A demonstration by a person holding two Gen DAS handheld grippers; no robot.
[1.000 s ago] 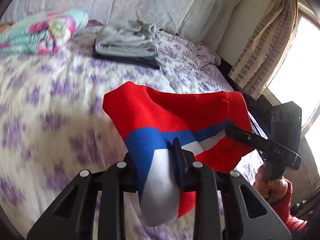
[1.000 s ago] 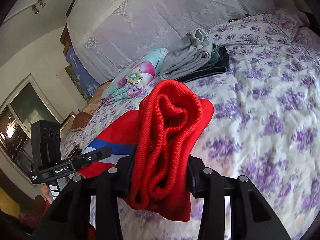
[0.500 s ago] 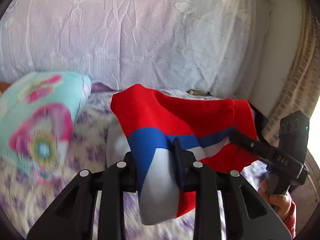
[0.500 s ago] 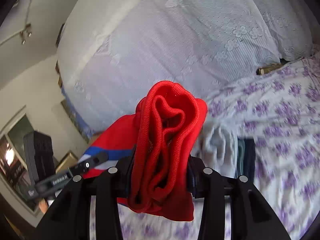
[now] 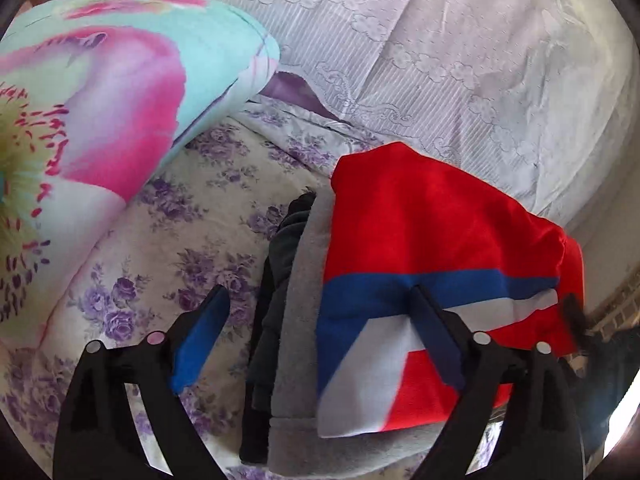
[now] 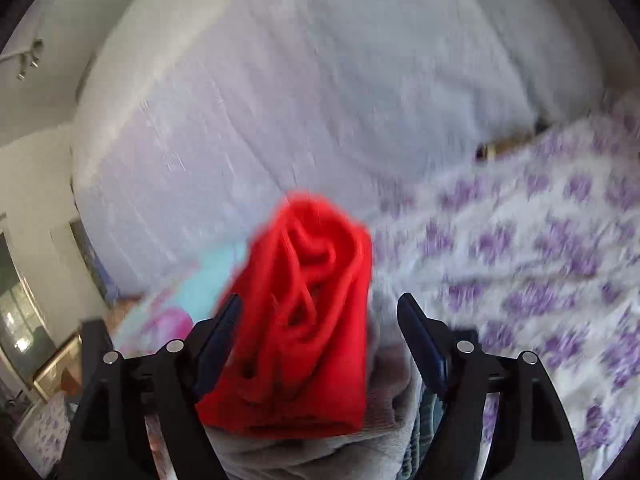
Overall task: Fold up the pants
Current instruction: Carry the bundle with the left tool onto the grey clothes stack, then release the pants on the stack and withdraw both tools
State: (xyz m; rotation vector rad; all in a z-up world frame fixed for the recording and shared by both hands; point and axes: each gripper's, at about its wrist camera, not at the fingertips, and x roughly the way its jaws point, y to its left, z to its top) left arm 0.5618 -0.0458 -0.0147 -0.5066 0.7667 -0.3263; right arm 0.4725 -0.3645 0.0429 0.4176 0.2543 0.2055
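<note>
Left wrist: left gripper (image 5: 316, 322) opening, pads off the folded red pants (image 5: 436, 248), which lie atop the grey garment (image 5: 298, 320) at 5 o'clock. Risk: right finger (image 5: 434, 334) overlaps the blue stripe & could drag the fold on pullback.

Right wrist, blurry: right gripper (image 6: 320, 326) opening; pants (image 6: 308, 320) bunched btwn jaws, unclamped, may slump.

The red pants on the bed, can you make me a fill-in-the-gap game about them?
1. The red pants have a white stripe and a ____ stripe.
2. The pants lie on top of a folded ____ garment.
3. The flowers printed on the bedspread are ____.
4. The left gripper has jaws that are ____, so its pads do not squeeze the pants.

Missing words: blue; grey; purple; opening
</note>
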